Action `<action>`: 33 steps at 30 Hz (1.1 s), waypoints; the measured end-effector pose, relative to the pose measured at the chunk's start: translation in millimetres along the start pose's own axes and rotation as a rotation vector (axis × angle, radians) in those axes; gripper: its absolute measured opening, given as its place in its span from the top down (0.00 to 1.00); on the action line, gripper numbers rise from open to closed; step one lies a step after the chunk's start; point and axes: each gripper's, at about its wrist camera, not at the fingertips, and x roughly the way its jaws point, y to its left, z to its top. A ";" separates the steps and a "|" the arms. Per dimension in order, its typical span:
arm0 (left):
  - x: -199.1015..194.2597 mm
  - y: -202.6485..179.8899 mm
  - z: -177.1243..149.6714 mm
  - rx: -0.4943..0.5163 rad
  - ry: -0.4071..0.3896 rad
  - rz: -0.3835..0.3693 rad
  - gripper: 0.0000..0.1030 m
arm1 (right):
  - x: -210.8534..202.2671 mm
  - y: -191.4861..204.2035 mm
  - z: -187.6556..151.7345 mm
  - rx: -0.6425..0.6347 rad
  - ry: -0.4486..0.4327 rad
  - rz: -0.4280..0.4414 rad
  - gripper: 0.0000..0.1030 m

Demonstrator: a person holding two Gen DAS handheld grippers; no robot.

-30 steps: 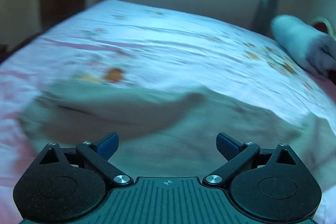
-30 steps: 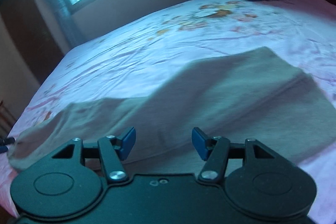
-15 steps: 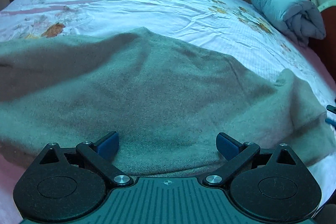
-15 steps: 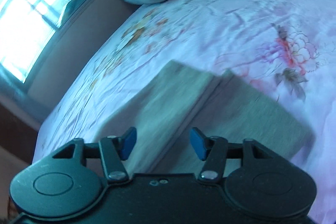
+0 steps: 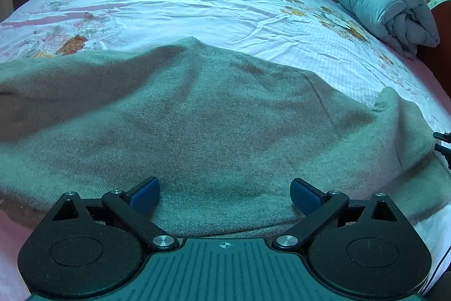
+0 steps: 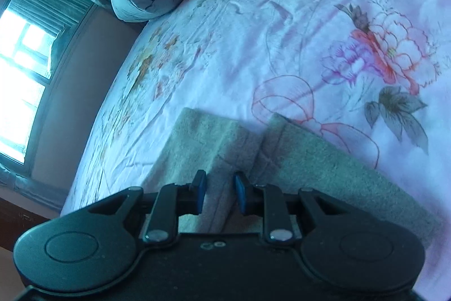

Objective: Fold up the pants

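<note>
We see the pants (image 5: 214, 126) lying on the bed (image 5: 197, 7), spread wide across its near side. They are grey-green and look like thick, soft cloth. In our judgement the task is in an early or middle stage: the two leg ends (image 6: 253, 143) lie side by side in the right wrist view, so the legs seem to be brought together lengthwise, but no compact folded stack is visible. The crosswise folds are, we think, not yet done.

Our left gripper (image 5: 225, 195) has its jaws wide apart and holds nothing; it hovers above the near edge of the cloth, and we cannot say if it touches it. Our right gripper (image 6: 219, 193) has its jaws close together, with a ridge of the pants between the two blue pads (image 6: 199, 189). It looks like a grip on the cloth, but a narrow gap on each side is possible, so we cannot tell if the grip is firm.

Several things are hidden. The left part of the pants runs out of the left wrist view, so we do not see the waistband. The near edge goes under the gripper bodies in both views. How many layers lie below the top one, we cannot make out. A rolled quilt (image 5: 386, 13) rests at the far side of the bed, well apart from the pants.
</note>
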 end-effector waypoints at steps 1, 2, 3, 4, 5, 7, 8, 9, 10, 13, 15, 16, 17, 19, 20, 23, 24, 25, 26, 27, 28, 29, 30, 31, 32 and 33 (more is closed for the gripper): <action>-0.2 0.1 -0.2 -0.002 0.000 -0.001 0.04 | -0.4 3.4 -0.1 -0.020 -0.009 -0.019 0.86; -0.6 0.7 -0.1 -0.006 -0.001 -0.002 0.04 | -3.4 6.1 -0.7 -0.028 -0.030 -0.040 0.81; -0.7 1.6 -0.1 -0.011 -0.002 -0.004 0.04 | -6.9 8.1 -0.5 -0.028 -0.058 -0.072 0.75; -0.7 2.1 -0.1 -0.014 -0.003 -0.006 0.04 | -9.6 8.0 0.1 -0.033 -0.079 -0.091 0.76; -0.4 2.3 0.2 -0.013 -0.004 -0.006 0.04 | -9.5 5.8 0.5 -0.039 -0.069 -0.093 0.76; 0.0 2.3 0.1 -0.008 -0.005 -0.004 0.04 | -4.4 6.6 1.8 -0.047 -0.047 -0.090 0.75; -0.3 2.5 0.2 -0.010 -0.006 -0.005 0.04 | -3.3 10.8 2.6 -0.072 -0.048 -0.081 0.82; -0.8 3.1 0.6 -0.014 -0.008 -0.005 0.04 | -2.8 16.7 3.2 -0.110 -0.051 -0.088 0.87; -1.6 3.9 0.9 -0.018 -0.012 -0.002 0.04 | -3.3 22.2 3.6 -0.142 -0.053 -0.092 0.91; -3.1 8.4 2.3 -0.030 -0.021 0.006 0.04 | -13.3 36.9 4.4 -0.213 -0.064 -0.082 0.95; -4.3 12.4 3.2 -0.035 -0.022 0.011 0.04 | -26.4 45.8 4.0 -0.249 -0.082 -0.082 0.95; -5.0 14.6 3.8 -0.036 -0.024 0.012 0.04 | -34.5 49.0 4.0 -0.257 -0.088 -0.078 0.95; -5.9 17.0 4.2 -0.040 -0.026 0.012 0.04 | -43.7 52.5 3.1 -0.271 -0.096 -0.076 0.95; -7.2 21.3 4.9 -0.043 -0.031 0.010 0.04 | -64.0 56.4 2.7 -0.292 -0.116 -0.080 0.95; -8.2 23.8 5.2 -0.042 -0.035 0.011 0.04 | -75.6 56.4 1.8 -0.296 -0.125 -0.079 0.95; -10.0 29.8 5.8 -0.040 -0.038 0.010 0.04 | -107.3 53.2 -0.7 -0.305 -0.158 -0.082 0.95; -10.6 31.5 5.7 -0.039 -0.040 0.013 0.04 | -114.3 49.9 -0.1 -0.303 -0.163 -0.080 0.95; -11.6 33.9 5.6 -0.038 -0.042 0.016 0.04 | -122.5 46.0 -1.8 -0.305 -0.170 -0.082 0.95; -12.3 36.0 5.3 -0.039 -0.044 0.016 0.04 | -128.7 41.4 -4.5 -0.310 -0.173 -0.086 0.95; -12.9 38.2 4.7 -0.041 -0.044 0.019 0.04 | -131.3 35.5 -8.5 -0.323 -0.170 -0.099 0.95; -13.4 39.7 3.9 -0.042 -0.045 0.024 0.04 | -131.0 27.3 -13.4 -0.329 -0.162 -0.123 0.95; -13.9 40.7 3.1 -0.043 -0.046 0.027 0.04 | -127.3 15.1 -17.0 -0.310 -0.144 -0.146 0.95; -14.5 41.9 2.3 -0.043 -0.045 0.029 0.04 | -121.9 1.2 -21.0 -0.280 -0.124 -0.158 0.95; -15.3 42.2 1.4 -0.042 -0.045 0.033 0.04 | -115.0 -10.8 -24.2 -0.270 -0.108 -0.174 0.95; -16.3 42.1 0.9 -0.039 -0.046 0.037 0.04 | -107.8 -17.9 -28.1 -0.283 -0.092 -0.205 0.95; -17.7 42.5 0.5 -0.037 -0.046 0.038 0.04 | -100.8 -23.7 -30.9 -0.292 -0.079 -0.222 0.95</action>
